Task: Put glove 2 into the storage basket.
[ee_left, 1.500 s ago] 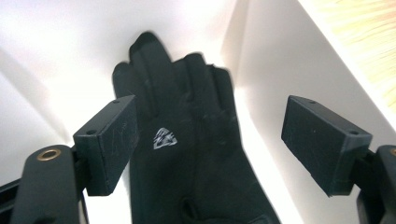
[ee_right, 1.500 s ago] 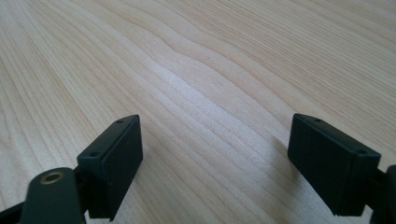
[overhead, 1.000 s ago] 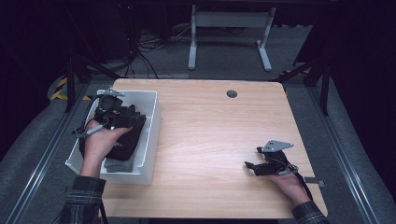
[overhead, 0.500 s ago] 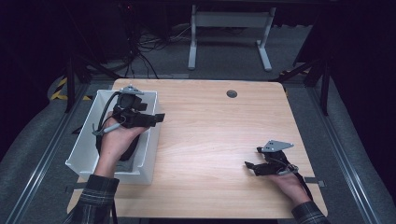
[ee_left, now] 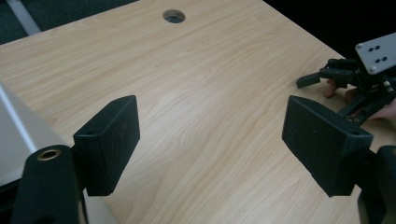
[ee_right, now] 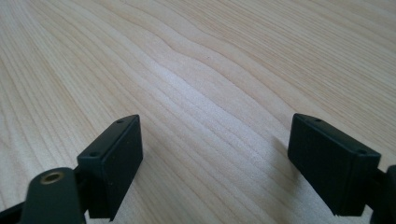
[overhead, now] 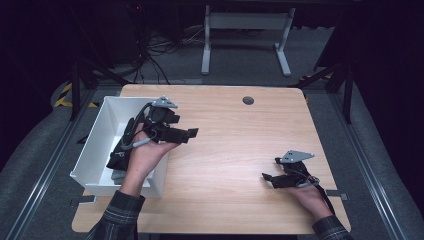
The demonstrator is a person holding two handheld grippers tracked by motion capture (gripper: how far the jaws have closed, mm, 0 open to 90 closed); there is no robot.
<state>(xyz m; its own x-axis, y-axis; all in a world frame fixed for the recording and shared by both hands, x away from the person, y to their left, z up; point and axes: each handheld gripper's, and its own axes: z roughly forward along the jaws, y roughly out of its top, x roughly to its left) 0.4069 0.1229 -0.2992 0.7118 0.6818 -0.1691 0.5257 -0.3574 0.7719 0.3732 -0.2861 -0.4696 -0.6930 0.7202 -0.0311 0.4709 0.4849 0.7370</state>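
Swinging out of the white bin (overhead: pixel 92 150), the left tool (overhead: pixel 192 133) now hangs past the bin's right wall over the bare bench (overhead: pixel 235 150), its jaws spread wide with nothing between them. The dark things (overhead: pixel 117 159) it reached for lie in the bin, so it seems to come away empty. The right tool (overhead: pixel 266 177) rests well right of the bin, open and empty.

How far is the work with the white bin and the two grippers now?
Nothing looks finished: dark items lie in the white bin, and the table is bare. In hand: the left gripper is over the table beside the bin, open and empty. The right gripper rests open on the table. Any grasp remains.
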